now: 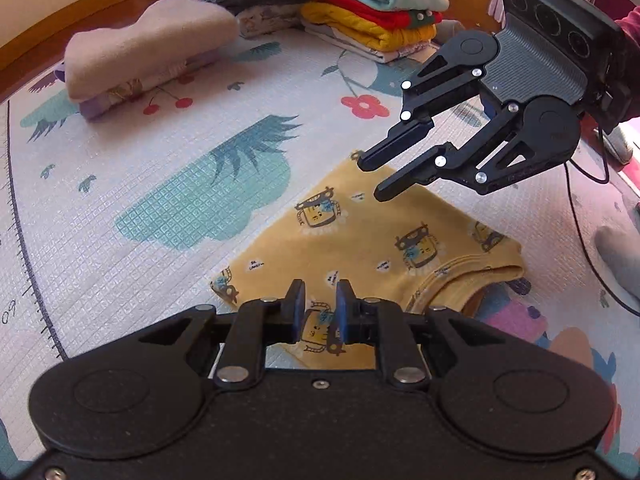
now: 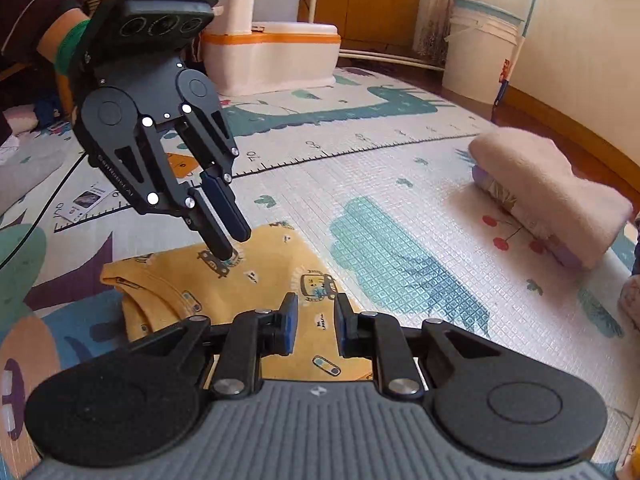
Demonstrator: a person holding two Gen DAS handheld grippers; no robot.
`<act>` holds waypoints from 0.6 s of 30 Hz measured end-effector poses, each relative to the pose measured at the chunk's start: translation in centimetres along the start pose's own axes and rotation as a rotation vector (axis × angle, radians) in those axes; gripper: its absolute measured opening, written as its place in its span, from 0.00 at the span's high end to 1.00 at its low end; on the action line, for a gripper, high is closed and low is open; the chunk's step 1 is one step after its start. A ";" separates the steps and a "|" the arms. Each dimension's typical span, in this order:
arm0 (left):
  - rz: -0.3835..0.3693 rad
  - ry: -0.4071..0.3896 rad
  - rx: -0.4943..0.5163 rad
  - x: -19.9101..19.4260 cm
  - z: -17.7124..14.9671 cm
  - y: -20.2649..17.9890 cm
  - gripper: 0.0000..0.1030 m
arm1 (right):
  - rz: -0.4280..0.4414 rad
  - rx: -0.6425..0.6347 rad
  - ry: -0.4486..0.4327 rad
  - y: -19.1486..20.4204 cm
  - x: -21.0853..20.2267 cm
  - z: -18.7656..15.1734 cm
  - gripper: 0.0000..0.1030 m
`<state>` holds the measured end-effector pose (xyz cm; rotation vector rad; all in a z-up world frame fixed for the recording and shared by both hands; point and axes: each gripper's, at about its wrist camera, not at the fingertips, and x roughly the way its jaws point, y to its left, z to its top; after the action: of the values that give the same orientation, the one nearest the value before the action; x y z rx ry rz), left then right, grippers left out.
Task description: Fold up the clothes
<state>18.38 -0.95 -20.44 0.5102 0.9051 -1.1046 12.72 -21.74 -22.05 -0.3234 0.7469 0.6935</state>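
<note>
You have a lot done already. Two tall piles (image 1: 360,12) of folded clothes sit at the far end of the mat (image 1: 132,184), and one more small stack (image 1: 140,56) lies off to the side. The yellow shirt (image 1: 360,248) with the little robots on it lies flat on the mat between your two claws. It looks folded down small, with the neck hole at one end (maybe one more fold to go, or it just needs to join a pile).

Your left claw (image 2: 232,244) hangs just over the shirt, tips pointing down, with a small gap between the fingers. It holds nothing. Your right claw (image 1: 372,178) hangs over the far corner of the shirt, also a bit spread and holding nothing.
</note>
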 end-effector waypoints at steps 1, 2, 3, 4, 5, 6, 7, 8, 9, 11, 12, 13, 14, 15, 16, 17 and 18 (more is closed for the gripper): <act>0.009 0.012 -0.008 0.7 0.0 0.2 0.86 | -0.002 0.026 0.023 -0.8 1.2 -0.6 0.82; 0.018 0.024 -0.017 1.4 -0.1 0.4 0.86 | 0.022 0.053 -0.025 -1.6 1.1 -1.2 0.83; 0.024 0.035 -0.027 1.9 -0.1 0.6 0.86 | 0.031 0.075 -0.022 -2.2 1.2 -1.2 0.85; 0.012 0.026 -0.050 1.4 0.4 0.9 0.86 | 0.016 0.087 -0.018 -2.4 1.2 -0.8 0.88; 0.011 -0.016 -0.048 0.7 0.7 1.1 0.85 | 0.007 0.107 -0.016 -2.7 1.3 -0.5 0.86; 0.013 -0.056 -0.047 0.1 1.0 1.3 0.82 | 0.012 0.142 -0.017 -3.1 1.6 -0.5 0.86; 0.037 -0.065 -0.052 0.2 1.2 1.5 0.81 | 0.017 0.177 -0.017 -3.4 1.9 -0.5 0.86; 0.054 -0.040 -0.071 1.0 1.3 1.9 0.81 | 0.024 0.214 -0.015 -3.8 2.3 -0.6 0.87; 0.071 -0.013 -0.088 1.9 1.3 2.2 0.81 | 0.037 0.254 -0.010 -4.4 3.0 -0.8 0.88; 0.089 0.023 -0.080 3.2 1.4 2.4 0.78 | 0.034 0.307 0.006 -5.1 3.6 -0.6 0.92; 0.092 0.017 -0.074 3.3 1.6 2.3 0.78 | 0.025 0.324 0.008 -5.3 3.6 -0.5 0.91; 0.098 -0.004 -0.063 2.6 1.8 2.0 0.78 | 0.015 0.338 -0.009 -5.2 3.0 -0.4 0.86; 0.102 -0.024 -0.052 1.8 1.9 1.7 0.78 | 0.016 0.349 -0.034 -5.0 2.0 -0.5 0.84; 0.093 -0.036 -0.032 0.9 1.7 1.2 0.78 | 0.022 0.351 -0.054 -4.6 1.1 -0.8 0.84; 0.084 -0.048 -0.013 0.0 1.5 0.6 0.78 | 0.031 0.344 -0.069 -4.1 0.1 -1.1 0.84; 0.063 -0.049 -0.002 -0.6 1.2 0.2 0.78 | 0.049 0.318 -0.073 -3.3 -0.8 -1.5 0.84; 0.026 -0.042 0.015 -1.3 0.6 -0.5 0.78 | 0.067 0.286 -0.075 -2.3 -1.8 -1.9 0.84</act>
<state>17.90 -0.89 -18.95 0.5077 0.8518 -1.0955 12.33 -25.26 -22.02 -0.0117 0.7766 0.6482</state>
